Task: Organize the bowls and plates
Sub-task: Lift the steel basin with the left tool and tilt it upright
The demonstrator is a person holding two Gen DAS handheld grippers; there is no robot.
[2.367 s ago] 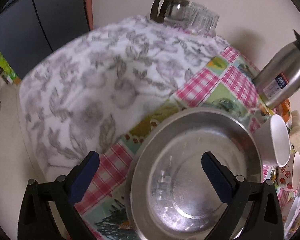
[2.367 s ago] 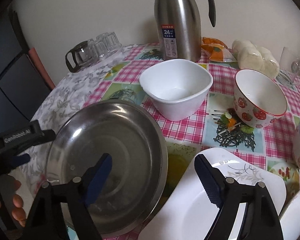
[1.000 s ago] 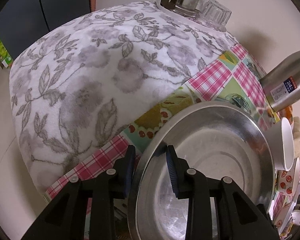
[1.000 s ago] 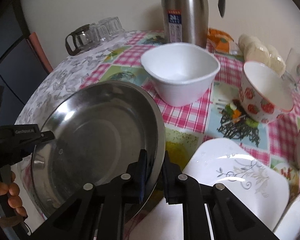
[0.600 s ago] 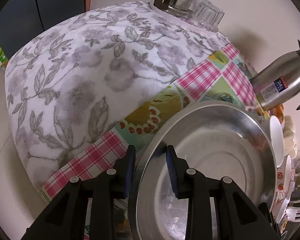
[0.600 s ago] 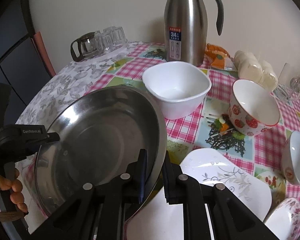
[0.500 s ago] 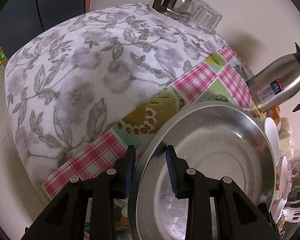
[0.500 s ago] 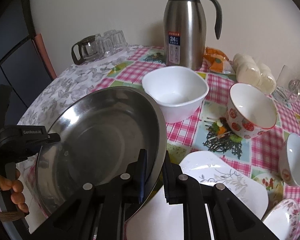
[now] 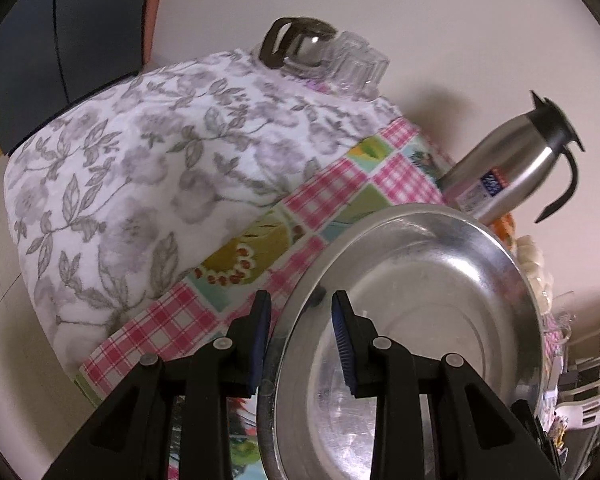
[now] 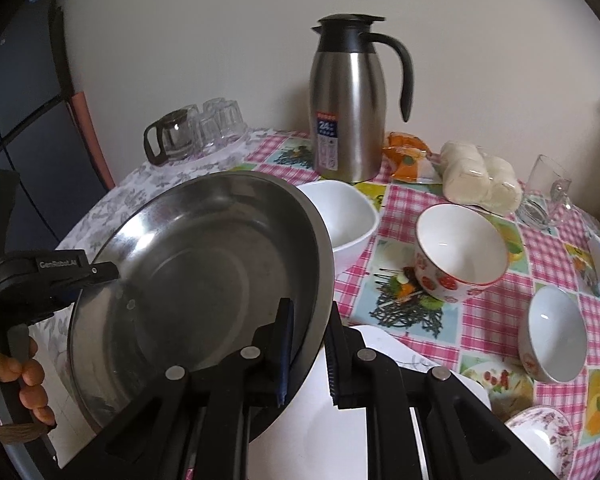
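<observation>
Checked tablecloth, thermos at far edge | steel plate now higher, above near edge | left gripper and right gripper clamp opposite rims.

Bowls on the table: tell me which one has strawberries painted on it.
The strawberry bowl in the middle, white with a thin red rim. The square white bowl behind the steel plate is plain, and the small bowl lacks strawberries.
</observation>
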